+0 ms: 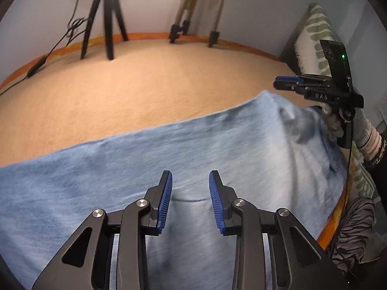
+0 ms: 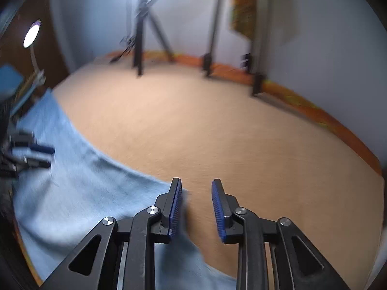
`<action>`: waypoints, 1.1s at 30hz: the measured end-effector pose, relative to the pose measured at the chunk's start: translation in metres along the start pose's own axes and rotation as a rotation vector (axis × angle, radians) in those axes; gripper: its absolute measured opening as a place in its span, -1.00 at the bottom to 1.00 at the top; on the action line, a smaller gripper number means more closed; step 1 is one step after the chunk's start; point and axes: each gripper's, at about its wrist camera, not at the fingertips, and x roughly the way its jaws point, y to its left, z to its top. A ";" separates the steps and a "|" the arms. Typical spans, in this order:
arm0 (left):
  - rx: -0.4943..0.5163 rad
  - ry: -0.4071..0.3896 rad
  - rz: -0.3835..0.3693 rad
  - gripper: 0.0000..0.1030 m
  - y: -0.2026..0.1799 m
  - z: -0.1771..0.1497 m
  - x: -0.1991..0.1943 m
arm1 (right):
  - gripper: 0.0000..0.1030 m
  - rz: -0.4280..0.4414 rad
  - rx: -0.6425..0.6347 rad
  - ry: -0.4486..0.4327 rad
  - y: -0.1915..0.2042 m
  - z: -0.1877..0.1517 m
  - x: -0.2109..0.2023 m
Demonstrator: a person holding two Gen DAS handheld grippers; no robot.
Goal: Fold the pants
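The pants (image 1: 169, 159) are a light blue, soft, slightly mottled fabric, lying flat on a tan surface (image 1: 145, 84) that has an orange border along its far edge. In the left wrist view the garment's long axis runs left to right across the near part of the surface, its far edge forming a straight line that rises toward the right. The right end is bunched and lifted into a raised corner just below the right tool (image 1: 287, 83). A shallow crease crosses the cloth between the fingers of the left tool (image 1: 190, 199).

The left tool hovers over the pants with its blue pads apart and nothing gripped. The right tool (image 2: 196, 207) likewise has its pads apart; it sits at the garment's edge, with cloth under its left finger and bare surface under its right one.

The raised lettering on the right tool's body is too blurred to read.

A gloved hand (image 1: 348, 125) holds the right tool. Tripods (image 1: 106, 19) stand at the far side.
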 end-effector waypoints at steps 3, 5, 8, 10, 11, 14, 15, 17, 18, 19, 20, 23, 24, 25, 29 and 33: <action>0.033 -0.016 -0.024 -0.42 -0.016 0.004 -0.004 | -0.33 -0.038 0.119 -0.041 -0.027 -0.016 -0.034; 0.061 -0.021 -0.047 -0.42 -0.030 0.006 -0.003 | -0.30 -0.078 0.220 -0.069 -0.049 -0.036 -0.060; 0.101 -0.010 -0.069 -0.42 -0.050 0.006 0.004 | -0.24 -0.134 0.355 -0.104 -0.079 -0.071 -0.091; 0.124 0.004 -0.086 -0.42 -0.062 0.005 0.010 | -0.16 -0.171 0.443 -0.114 -0.101 -0.100 -0.109; 0.132 0.011 -0.091 -0.42 -0.067 0.004 0.013 | -0.14 -0.174 0.482 -0.116 -0.110 -0.112 -0.115; 0.155 0.031 -0.095 -0.42 -0.077 0.001 0.020 | 0.09 -0.139 0.576 -0.118 -0.132 -0.143 -0.120; 0.159 0.036 -0.097 -0.42 -0.079 0.001 0.023 | 0.14 -0.131 0.587 -0.116 -0.136 -0.150 -0.119; 0.162 0.044 -0.099 -0.42 -0.083 0.000 0.027 | 0.17 -0.101 0.603 -0.109 -0.140 -0.158 -0.110; 0.163 0.047 -0.095 -0.42 -0.083 -0.001 0.029 | 0.21 -0.075 0.609 -0.106 -0.142 -0.160 -0.106; 0.164 0.048 -0.092 -0.42 -0.084 0.000 0.031 | 0.25 -0.051 0.613 -0.098 -0.143 -0.162 -0.099; 0.164 0.050 -0.089 -0.42 -0.084 0.000 0.032 | 0.26 -0.043 0.614 -0.091 -0.143 -0.161 -0.094; 0.164 0.052 -0.076 -0.42 -0.085 0.001 0.035 | 0.29 -0.034 0.610 -0.069 -0.143 -0.163 -0.078; 0.164 0.053 -0.073 -0.42 -0.084 0.001 0.036 | 0.34 -0.037 0.606 -0.088 -0.142 -0.163 -0.078; 0.161 0.056 -0.069 -0.42 -0.083 0.001 0.037 | 0.40 -0.030 0.605 -0.089 -0.142 -0.161 -0.077; 0.150 0.063 -0.068 -0.42 -0.077 -0.001 0.041 | 0.14 0.001 0.585 -0.096 -0.137 -0.157 -0.074; 0.159 0.058 -0.057 -0.42 -0.080 -0.001 0.041 | -0.60 0.023 0.556 -0.096 -0.124 -0.153 -0.077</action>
